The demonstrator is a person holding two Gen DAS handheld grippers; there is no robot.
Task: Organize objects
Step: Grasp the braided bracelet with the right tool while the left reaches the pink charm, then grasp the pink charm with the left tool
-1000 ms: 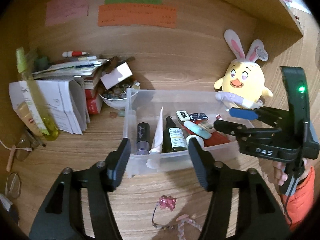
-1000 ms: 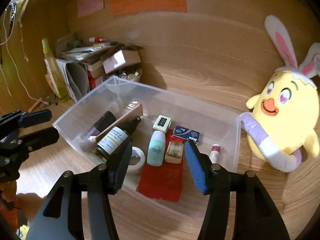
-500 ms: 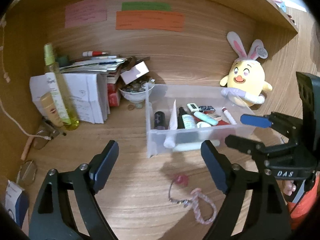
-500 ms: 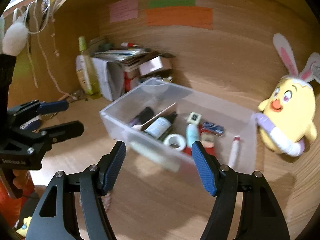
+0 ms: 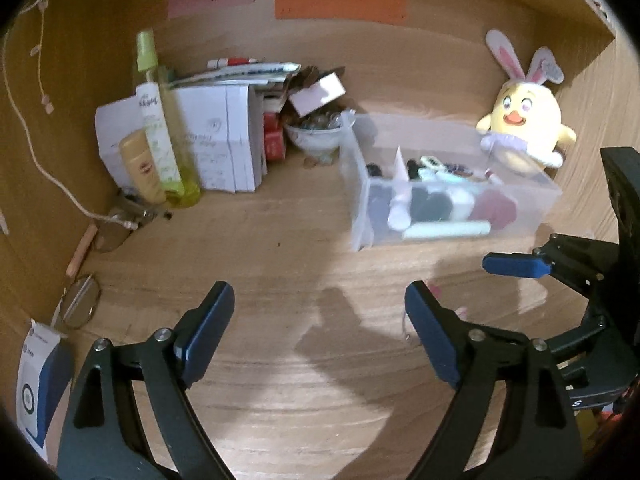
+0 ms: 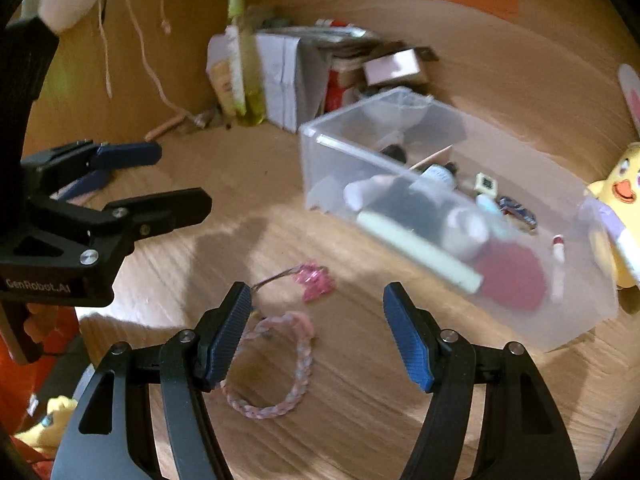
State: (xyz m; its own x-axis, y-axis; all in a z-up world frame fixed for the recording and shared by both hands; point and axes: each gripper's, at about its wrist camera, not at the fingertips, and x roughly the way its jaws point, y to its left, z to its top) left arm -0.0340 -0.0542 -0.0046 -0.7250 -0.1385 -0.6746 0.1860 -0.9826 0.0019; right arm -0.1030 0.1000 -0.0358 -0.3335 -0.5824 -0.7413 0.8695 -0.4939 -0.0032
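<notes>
A clear plastic bin [image 5: 356, 184] [image 6: 320, 168] stands on the wooden desk, holding bottles, tubes, a red pouch and other small items. On the desk in front of it lie a pink charm [image 6: 316, 280] on a thin cord and a pink braided loop [image 6: 276, 364]. My right gripper [image 6: 318, 296] hovers open just above and behind them, with nothing between its fingers. In the left wrist view it shows at the right edge [image 5: 516, 266]. My left gripper [image 5: 318, 300] is wide open over bare desk, left of the bin, and shows at the left in the right wrist view [image 6: 160, 176].
A yellow plush chick [image 5: 524, 128] [image 6: 616, 200] with bunny ears sits right of the bin. At the back left stand a spray bottle [image 5: 160, 120], stacked papers and boxes [image 5: 224, 140] and a bowl [image 5: 316, 136]. Glasses [image 5: 80, 300] and a blue-white box [image 5: 36, 388] lie near left.
Both grippers have drawn back from the bin and sunk toward the desk, and both jaws have widened. The pink charm and braided loop now show under the right gripper.
</notes>
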